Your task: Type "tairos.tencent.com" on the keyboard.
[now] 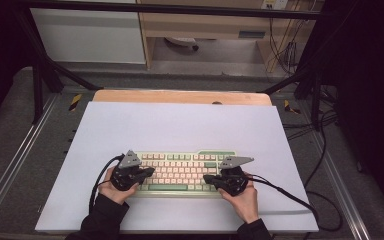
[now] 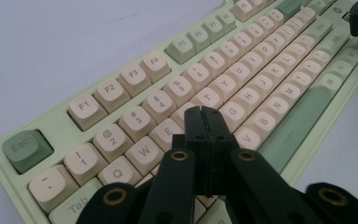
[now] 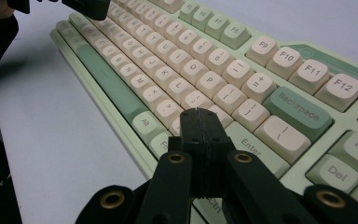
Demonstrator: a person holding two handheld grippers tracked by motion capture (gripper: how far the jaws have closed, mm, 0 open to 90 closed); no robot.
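Gripper views: left tongs [image 2: 207, 112] and right tongs [image 3: 198, 113] both pressed closed, empty, over keyboard [image 1: 180, 172] keys
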